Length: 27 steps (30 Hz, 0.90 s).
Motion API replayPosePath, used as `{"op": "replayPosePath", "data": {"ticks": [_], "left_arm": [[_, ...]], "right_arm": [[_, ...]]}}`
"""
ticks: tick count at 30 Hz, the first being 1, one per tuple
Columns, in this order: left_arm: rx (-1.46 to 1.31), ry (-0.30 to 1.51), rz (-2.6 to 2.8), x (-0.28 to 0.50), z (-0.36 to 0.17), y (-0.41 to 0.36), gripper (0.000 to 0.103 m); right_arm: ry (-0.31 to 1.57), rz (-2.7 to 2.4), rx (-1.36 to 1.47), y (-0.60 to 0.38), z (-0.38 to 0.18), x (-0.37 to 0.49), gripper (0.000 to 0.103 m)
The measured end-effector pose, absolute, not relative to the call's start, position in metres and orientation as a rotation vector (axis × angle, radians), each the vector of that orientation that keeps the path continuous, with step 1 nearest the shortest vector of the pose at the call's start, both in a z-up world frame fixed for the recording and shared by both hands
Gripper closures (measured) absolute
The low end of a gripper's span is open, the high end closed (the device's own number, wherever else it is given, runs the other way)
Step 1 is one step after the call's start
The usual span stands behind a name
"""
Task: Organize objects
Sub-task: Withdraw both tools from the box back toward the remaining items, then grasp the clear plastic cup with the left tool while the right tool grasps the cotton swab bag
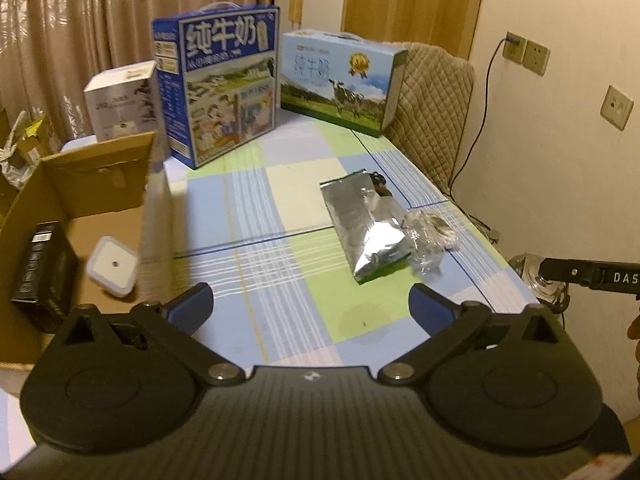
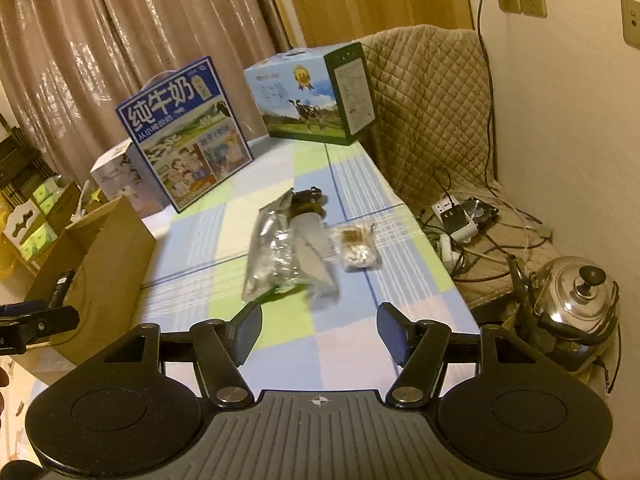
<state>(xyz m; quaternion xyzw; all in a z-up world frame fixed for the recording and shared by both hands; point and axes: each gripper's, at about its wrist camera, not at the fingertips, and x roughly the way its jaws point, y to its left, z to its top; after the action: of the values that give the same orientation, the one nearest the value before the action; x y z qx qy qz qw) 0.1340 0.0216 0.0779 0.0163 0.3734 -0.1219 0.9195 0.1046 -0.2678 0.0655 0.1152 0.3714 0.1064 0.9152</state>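
Fingers of the left gripper [image 1: 311,309] stand wide apart with nothing between them, poised above the checked surface [image 1: 256,216]. The right gripper [image 2: 319,334] has its fingers apart too, less widely, also empty; both seem readied for a pick, not holding.

Foil pouch [image 1: 366,226] lies flat at about 1 o'clock from the left gripper, well clear of it. From the right wrist the same pouch sits at roughly 11 o'clock, with a clear wrapped packet [image 2: 357,247] touching or just beside its right edge and a small dark item [image 2: 307,199] at its far end. These loose things are likely what remains to be sorted.

Cardboard box [image 1: 100,176] stands open at 10 o'clock of the left gripper, at the surface's left edge, already holding a black box [image 1: 40,276] and a white square case [image 1: 112,266]. I judge it the collecting place, which would explain why the left gripper is near it.

Two milk cartons [image 1: 224,92] stand upright at 12 o'clock, far back, apparently out of the way.
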Motion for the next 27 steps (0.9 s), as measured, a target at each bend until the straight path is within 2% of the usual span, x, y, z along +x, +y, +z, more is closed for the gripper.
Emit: {"op": "replayPosePath", "data": {"ticks": [12,15,22,27], "left_arm": [[0.020,0.811,-0.336,0.193,0.035,-0.048,0.002],[0.010,0.825,-0.365,0.207,0.022,-0.064,0.010],[-0.014,0.849,-0.414,0.238,-0.007,-0.095,0.018],[-0.011,0.852,-0.429,0.256,-0.020,-0.110,0.036]], "right_arm": [[0.812,0.222,0.181,-0.290,0.026,0.170,0.042],[0.827,0.231,0.181,-0.295,0.015,0.188,0.042],[0.854,0.256,0.157,-0.299,-0.007,0.222,0.042],[0.866,0.247,0.146,-0.302,-0.018,0.239,0.042]]}}
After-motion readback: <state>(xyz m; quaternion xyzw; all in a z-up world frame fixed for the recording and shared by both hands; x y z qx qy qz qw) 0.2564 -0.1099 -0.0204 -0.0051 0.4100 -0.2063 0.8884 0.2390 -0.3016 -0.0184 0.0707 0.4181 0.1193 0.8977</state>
